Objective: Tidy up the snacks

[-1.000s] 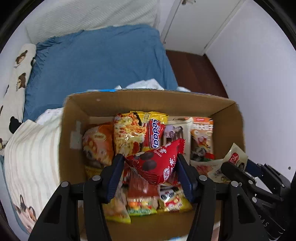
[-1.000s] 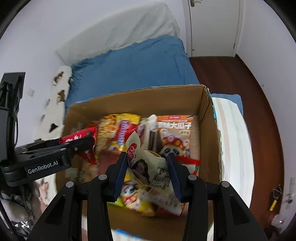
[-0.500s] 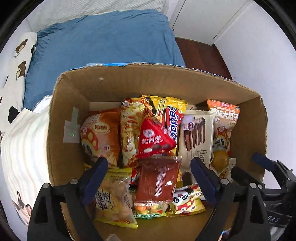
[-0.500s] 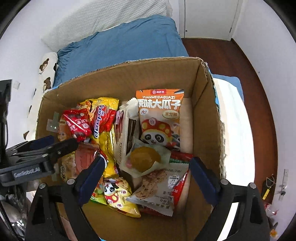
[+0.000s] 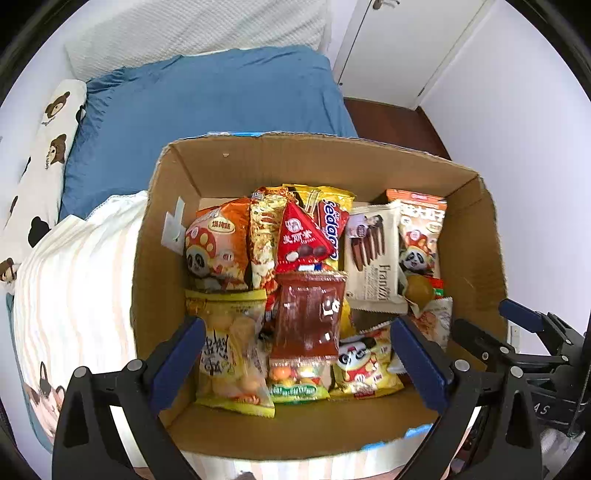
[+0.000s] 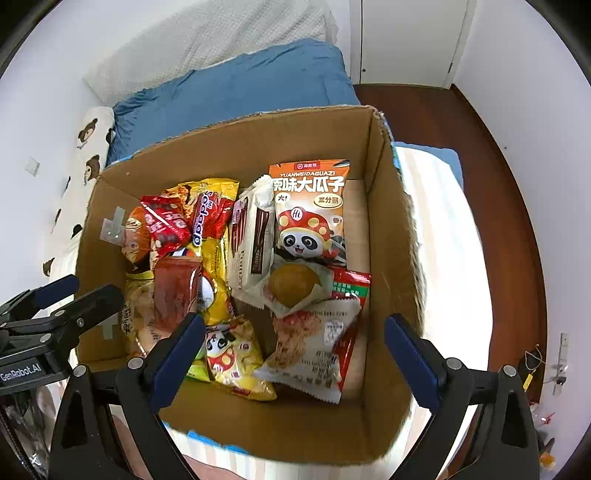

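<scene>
A cardboard box [image 5: 258, 162] [image 6: 376, 206] on the bed holds several snack packets. The red triangular chocolate packet [image 5: 301, 240] [image 6: 164, 225] lies on the noodle packets at the back left. The white packet with a yellow pastry [image 6: 293, 284] [image 5: 419, 290] lies below the orange panda seed bag [image 6: 308, 210]. My left gripper [image 5: 295, 354] is open and empty above the box's near side. My right gripper [image 6: 295, 350] is open and empty above the near right part. Each gripper shows at the edge of the other's view.
A blue duvet [image 5: 207, 99] and white pillow [image 5: 199, 26] lie beyond the box. A striped blanket [image 5: 74, 273] lies under and left of it, with a bear-print pillow [image 5: 40, 155] at far left. Dark wood floor [image 6: 517, 177] and white walls are to the right.
Both grippers opened and released their packets into the box: the red triangular packet on the left, the pastry packet on the right. Both then pulled back and up from the box.
</scene>
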`<action>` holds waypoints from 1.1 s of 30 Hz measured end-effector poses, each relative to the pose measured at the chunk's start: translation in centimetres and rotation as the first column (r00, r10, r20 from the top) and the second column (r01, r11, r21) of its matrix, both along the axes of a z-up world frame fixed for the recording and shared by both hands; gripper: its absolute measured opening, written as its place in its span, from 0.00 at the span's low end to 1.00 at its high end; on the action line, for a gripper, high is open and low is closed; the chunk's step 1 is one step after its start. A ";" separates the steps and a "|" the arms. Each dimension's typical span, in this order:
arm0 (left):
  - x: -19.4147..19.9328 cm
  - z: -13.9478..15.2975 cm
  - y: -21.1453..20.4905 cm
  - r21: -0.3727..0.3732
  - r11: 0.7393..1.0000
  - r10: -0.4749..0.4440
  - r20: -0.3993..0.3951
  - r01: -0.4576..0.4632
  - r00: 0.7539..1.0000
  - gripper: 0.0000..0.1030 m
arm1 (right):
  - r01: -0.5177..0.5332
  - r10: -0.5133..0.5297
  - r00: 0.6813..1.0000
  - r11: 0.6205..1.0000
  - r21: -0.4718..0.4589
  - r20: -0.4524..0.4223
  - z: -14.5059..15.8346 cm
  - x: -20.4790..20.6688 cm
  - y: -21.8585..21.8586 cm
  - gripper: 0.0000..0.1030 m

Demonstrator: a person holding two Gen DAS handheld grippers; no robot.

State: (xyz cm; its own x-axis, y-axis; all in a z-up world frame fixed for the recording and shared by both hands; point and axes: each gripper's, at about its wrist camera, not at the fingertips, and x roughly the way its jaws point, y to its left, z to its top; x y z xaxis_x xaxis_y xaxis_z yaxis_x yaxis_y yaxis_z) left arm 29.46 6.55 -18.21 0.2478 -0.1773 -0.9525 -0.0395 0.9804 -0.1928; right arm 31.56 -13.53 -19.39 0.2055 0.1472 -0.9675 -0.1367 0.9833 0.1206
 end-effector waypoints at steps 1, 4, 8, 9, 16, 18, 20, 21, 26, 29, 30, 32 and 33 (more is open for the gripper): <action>-0.4 0.4 0.0 0.003 1.000 0.002 0.015 -0.002 1.000 1.00 | 0.002 -0.002 1.000 1.000 0.004 0.014 0.4 -0.5 -0.2 0.97; -1.8 1.2 -0.3 0.021 1.000 0.001 0.056 -0.002 0.998 1.00 | 0.004 -0.004 0.999 1.000 0.010 0.050 1.6 -2.0 -0.6 0.97; -4.7 2.9 -0.7 0.048 0.999 -0.004 0.122 -0.001 0.993 1.00 | -0.003 0.003 0.992 1.000 0.000 0.127 3.7 -4.8 -1.0 0.97; -5.4 3.2 -0.9 0.050 0.999 -0.003 0.135 -0.003 0.991 1.00 | -0.004 0.004 0.989 1.000 0.002 0.149 4.4 -5.7 -1.2 0.97; -11.5 6.1 -1.2 0.038 0.999 0.020 0.233 -0.030 0.972 1.00 | -0.016 0.011 0.961 1.000 0.015 0.277 8.5 -11.8 -2.0 0.97; -13.6 6.8 -1.2 0.040 0.998 0.028 0.258 -0.039 0.966 1.00 | -0.020 0.013 0.952 1.000 0.018 0.307 9.6 -13.8 -2.4 0.97; -15.6 7.6 -1.4 0.052 0.998 0.022 0.284 -0.039 0.959 1.00 | -0.024 0.014 0.942 0.999 0.024 0.336 10.8 -16.0 -2.7 0.97; -16.7 8.0 -1.6 0.057 0.998 0.018 0.297 -0.037 0.955 1.00 | -0.027 0.016 0.937 0.999 0.026 0.349 11.4 -16.9 -2.9 0.97; -21.6 10.4 -2.1 0.064 0.997 0.014 0.353 -0.039 0.936 1.00 | -0.048 0.029 0.910 0.998 0.036 0.413 14.0 -22.0 -3.4 0.98; -24.5 12.0 -2.4 0.082 0.995 0.023 0.399 -0.061 0.917 1.00 | -0.054 0.032 0.887 0.998 0.035 0.460 15.9 -25.3 -3.8 0.98; -25.3 12.4 -2.4 0.088 0.994 0.029 0.412 -0.071 0.911 1.00 | -0.055 0.033 0.880 0.998 0.033 0.473 16.5 -26.2 -3.9 0.99; -26.7 13.3 -2.4 0.094 0.992 0.038 0.434 -0.087 0.900 1.00 | -0.058 0.034 0.869 0.998 0.033 0.494 17.5 -27.8 -4.1 0.99; -27.5 13.8 -2.5 0.099 0.991 0.039 0.444 -0.092 0.895 1.00 | -0.060 0.036 0.862 0.998 0.030 0.506 18.0 -28.6 -4.2 0.99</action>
State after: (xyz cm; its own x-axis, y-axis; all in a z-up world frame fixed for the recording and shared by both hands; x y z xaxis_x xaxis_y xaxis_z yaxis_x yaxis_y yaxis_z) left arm 1.95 4.07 -4.42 0.6531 -0.0428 -0.7560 -0.0414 0.9949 -0.0921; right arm 2.92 -17.71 -1.38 0.6556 0.2082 -0.7258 -0.2370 0.9694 0.0639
